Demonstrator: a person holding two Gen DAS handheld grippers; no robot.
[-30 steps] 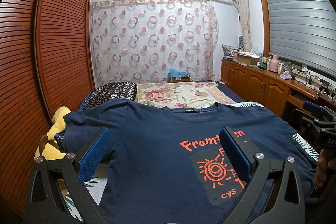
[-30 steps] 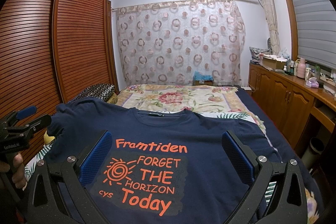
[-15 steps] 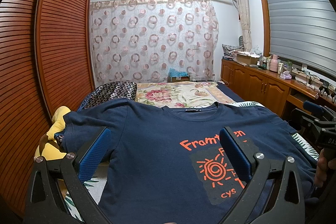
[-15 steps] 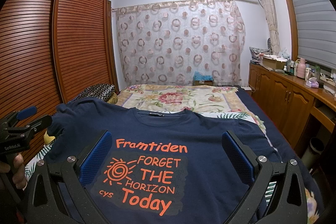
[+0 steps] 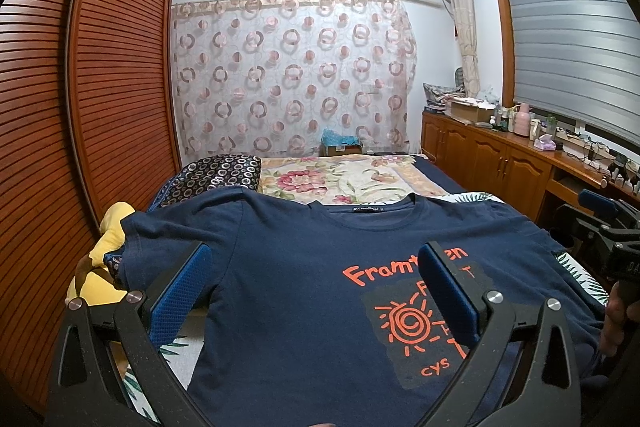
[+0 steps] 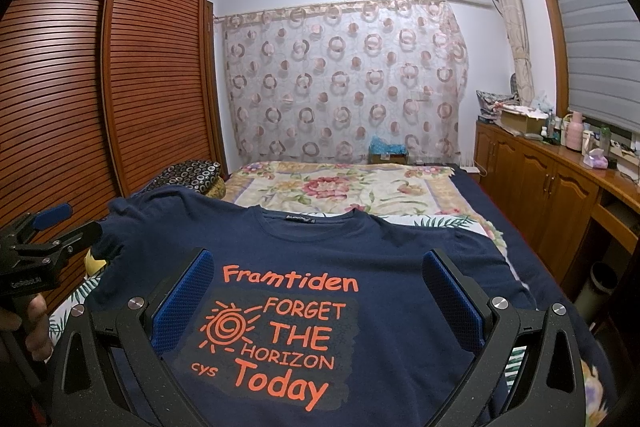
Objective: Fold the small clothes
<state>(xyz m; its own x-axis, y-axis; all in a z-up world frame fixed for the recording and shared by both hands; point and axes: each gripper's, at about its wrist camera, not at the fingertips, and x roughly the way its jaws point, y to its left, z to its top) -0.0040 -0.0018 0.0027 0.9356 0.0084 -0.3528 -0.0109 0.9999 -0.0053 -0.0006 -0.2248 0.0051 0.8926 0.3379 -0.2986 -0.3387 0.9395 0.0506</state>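
L gripper (image 5: pixel 316 291) & R gripper (image 6: pixel 320 295) level, fingers (image 5: pixel 182 291) spread wide.

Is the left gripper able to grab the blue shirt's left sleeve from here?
Probably yes: the left gripper is open above the navy T-shirt, and nothing lies between it and the sleeve draped over the yellow cushion.

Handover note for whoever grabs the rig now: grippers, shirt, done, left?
Left hand-held gripper: open, empty, above the shirt's left half.
Right hand-held gripper: open, empty, over the print.
Navy T-shirt: spread flat, print side up, on the bed, collar toward the far end; its left sleeve lies over a yellow item.
Done: shirt laid out.
Left: all folds.
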